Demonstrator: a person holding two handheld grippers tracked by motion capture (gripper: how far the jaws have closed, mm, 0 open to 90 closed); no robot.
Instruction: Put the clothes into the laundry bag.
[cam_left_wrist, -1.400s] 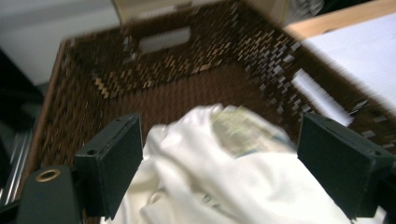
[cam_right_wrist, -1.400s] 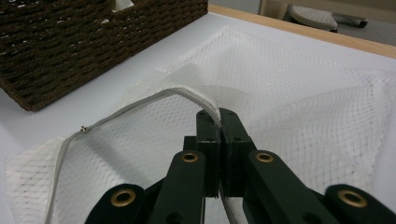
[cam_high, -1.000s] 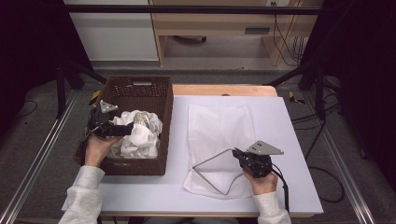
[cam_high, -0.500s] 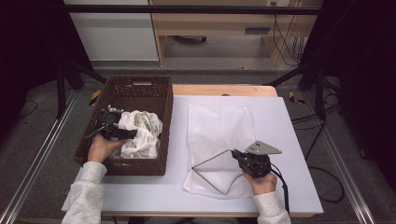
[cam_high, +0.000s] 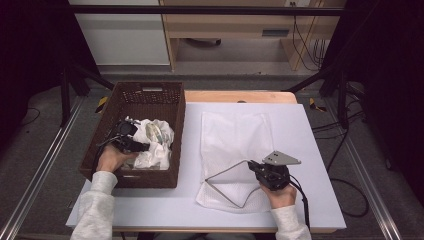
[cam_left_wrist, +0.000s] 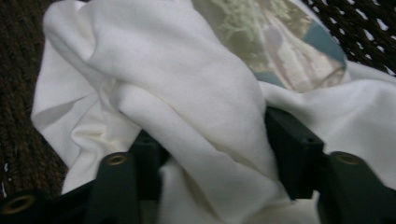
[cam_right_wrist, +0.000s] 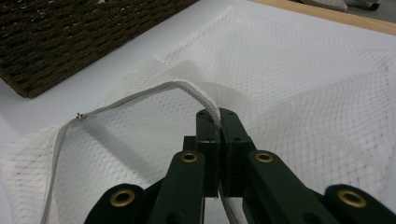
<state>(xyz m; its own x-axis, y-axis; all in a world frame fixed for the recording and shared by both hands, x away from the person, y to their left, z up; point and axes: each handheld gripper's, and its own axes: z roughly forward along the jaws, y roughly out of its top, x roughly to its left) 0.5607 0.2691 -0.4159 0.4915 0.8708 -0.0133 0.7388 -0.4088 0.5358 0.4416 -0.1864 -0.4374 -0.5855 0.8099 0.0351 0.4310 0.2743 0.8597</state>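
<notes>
A brown wicker basket (cam_high: 150, 92) stands at the table's left and holds a crumpled white cloth (cam_high: 156, 150) with a pale printed patch (cam_left_wrist: 280, 42). My left gripper (cam_high: 142, 146) is down in the basket. In the left gripper view the left gripper (cam_left_wrist: 219, 149) is open, its jaws straddling a thick fold of the cloth (cam_left_wrist: 177, 70). A white mesh bag (cam_high: 235, 135) lies flat at mid-table. My right gripper (cam_high: 251, 164) is shut on the bag's zipper edge (cam_right_wrist: 140, 95) and holds it lifted, so the mouth gapes. In the right gripper view the right gripper (cam_right_wrist: 218, 116) pinches that edge.
The white tabletop (cam_high: 310, 150) is bare to the right of the bag. A wooden strip (cam_high: 240, 96) runs along the table's far edge. The basket's near corner (cam_right_wrist: 70, 37) lies close to the left of the bag's open mouth. Floor cables (cam_high: 350, 190) trail at the right.
My left gripper has shifted slightly inside the basket and settled onto the white cloth. The right gripper has stayed put, still holding up the zipper edge.
</notes>
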